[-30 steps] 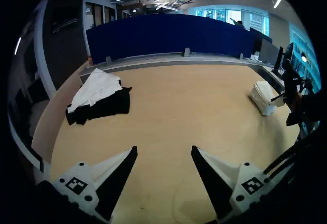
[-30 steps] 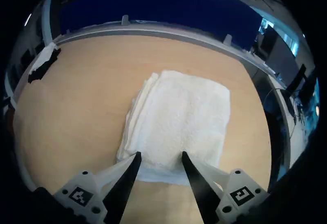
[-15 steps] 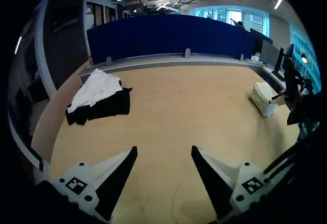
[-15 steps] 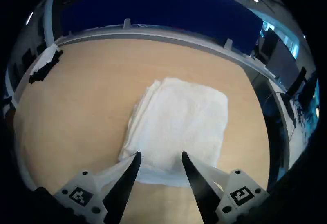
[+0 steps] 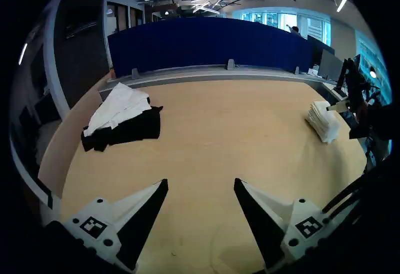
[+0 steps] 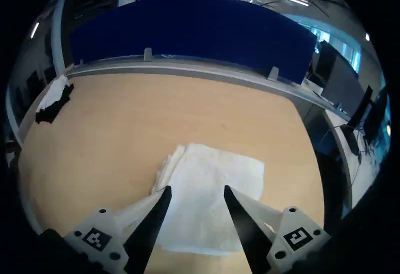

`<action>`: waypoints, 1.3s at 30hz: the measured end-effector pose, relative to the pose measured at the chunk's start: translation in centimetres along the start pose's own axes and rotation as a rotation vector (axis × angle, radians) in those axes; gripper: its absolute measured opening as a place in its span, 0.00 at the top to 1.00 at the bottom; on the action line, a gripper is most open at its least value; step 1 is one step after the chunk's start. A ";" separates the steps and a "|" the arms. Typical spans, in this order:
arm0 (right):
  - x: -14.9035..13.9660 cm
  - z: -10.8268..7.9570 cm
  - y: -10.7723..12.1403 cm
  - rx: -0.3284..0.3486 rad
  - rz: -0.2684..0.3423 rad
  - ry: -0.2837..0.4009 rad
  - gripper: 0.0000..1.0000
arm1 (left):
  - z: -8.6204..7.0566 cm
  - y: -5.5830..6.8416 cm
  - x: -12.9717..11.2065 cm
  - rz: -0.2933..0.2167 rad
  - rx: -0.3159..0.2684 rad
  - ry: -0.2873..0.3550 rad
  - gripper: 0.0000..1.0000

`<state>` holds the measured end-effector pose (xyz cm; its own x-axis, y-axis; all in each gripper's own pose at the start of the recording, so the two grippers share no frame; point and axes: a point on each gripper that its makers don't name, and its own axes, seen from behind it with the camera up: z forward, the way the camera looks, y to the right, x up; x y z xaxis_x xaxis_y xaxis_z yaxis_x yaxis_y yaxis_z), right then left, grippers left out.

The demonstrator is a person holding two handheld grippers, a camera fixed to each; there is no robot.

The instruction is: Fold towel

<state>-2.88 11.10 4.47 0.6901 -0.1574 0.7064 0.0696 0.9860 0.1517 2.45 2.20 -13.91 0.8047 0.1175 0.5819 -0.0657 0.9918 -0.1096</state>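
A folded white towel stack point(image 6: 212, 201) lies on the light wooden table point(image 6: 125, 119), right under my right gripper point(image 6: 197, 189). That gripper is open, its two fingers spread above the stack's near half with nothing pinched. In the left gripper view the same towel stack point(image 5: 323, 120) sits near the table's right edge, with the right gripper and the hand holding it point(image 5: 350, 105) just beyond. My left gripper point(image 5: 200, 181) is open over bare tabletop point(image 5: 225, 124), holding nothing.
A loose pile of white and black cloths point(image 5: 120, 119) lies at the far left of the table, also seen as the cloth pile point(image 6: 51, 98). A blue partition point(image 5: 210, 41) runs along the back edge. Monitors and chairs point(image 6: 350, 99) stand past the right side.
The right gripper has drawn back and tilted up, so the towel stack now sits lower and smaller between its fingers. The left gripper has barely moved.
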 end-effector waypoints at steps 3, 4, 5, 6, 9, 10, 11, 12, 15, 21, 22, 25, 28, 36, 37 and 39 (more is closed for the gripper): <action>0.5 0.8 0.1 0.001 -0.005 -0.001 0.19 | -0.1 -0.3 0.0 0.000 0.008 -0.001 0.02; 0.6 1.1 0.1 0.001 -0.006 -0.003 0.19 | -0.1 -0.3 -0.1 0.000 0.010 -0.002 0.02; 0.7 1.4 0.1 0.001 -0.006 -0.005 0.19 | -0.2 -0.4 -0.1 -0.001 0.013 -0.004 0.02; 0.8 1.6 0.2 0.000 -0.006 -0.007 0.19 | -0.2 -0.5 -0.1 -0.001 0.015 -0.006 0.02; 0.7 2.5 0.3 0.004 -0.001 -0.019 0.19 | -0.3 -0.7 -0.3 -0.002 0.024 -0.011 0.02; 0.6 2.7 0.3 0.005 0.001 -0.023 0.19 | -0.3 -0.7 -0.4 -0.001 0.027 -0.012 0.02; 0.4 3.0 0.3 0.006 0.003 -0.028 0.19 | -0.3 -0.8 -0.5 -0.001 0.030 -0.014 0.02; 0.3 3.3 0.3 0.007 0.005 -0.033 0.19 | -0.4 -0.8 -0.5 -0.001 0.032 -0.015 0.02; -0.1 4.1 0.1 0.014 0.006 -0.048 0.19 | -0.4 -0.8 -0.8 0.000 0.038 -0.019 0.02; -1.0 5.0 -0.2 0.022 -0.004 -0.071 0.19 | -0.4 -0.7 -1.1 -0.002 0.045 -0.024 0.02; -1.1 5.1 -0.3 0.023 -0.005 -0.073 0.19 | -0.4 -0.7 -1.1 -0.002 0.046 -0.024 0.02; -1.3 5.4 -0.3 0.025 -0.005 -0.078 0.19 | -0.4 -0.7 -1.1 -0.004 0.048 -0.024 0.02; -1.3 5.3 -0.3 0.026 -0.003 -0.078 0.19 | -0.4 -0.8 -0.9 -0.006 0.051 -0.023 0.02; 0.4 3.5 -0.6 0.026 0.002 -0.028 0.19 | -0.3 -1.1 -0.5 -0.013 0.049 -0.013 0.02; 0.6 3.2 -0.6 0.026 0.002 -0.023 0.19 | -0.3 -1.1 -0.5 -0.016 0.048 -0.012 0.02; 0.8 2.7 -0.7 0.025 0.002 -0.012 0.19 | -0.3 -1.2 -0.4 -0.021 0.046 -0.009 0.02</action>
<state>-4.26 10.18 6.82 0.6818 -0.1558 0.7147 0.0495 0.9847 0.1673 2.37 0.95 -14.32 0.8009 0.0969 0.5909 -0.0758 0.9953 -0.0604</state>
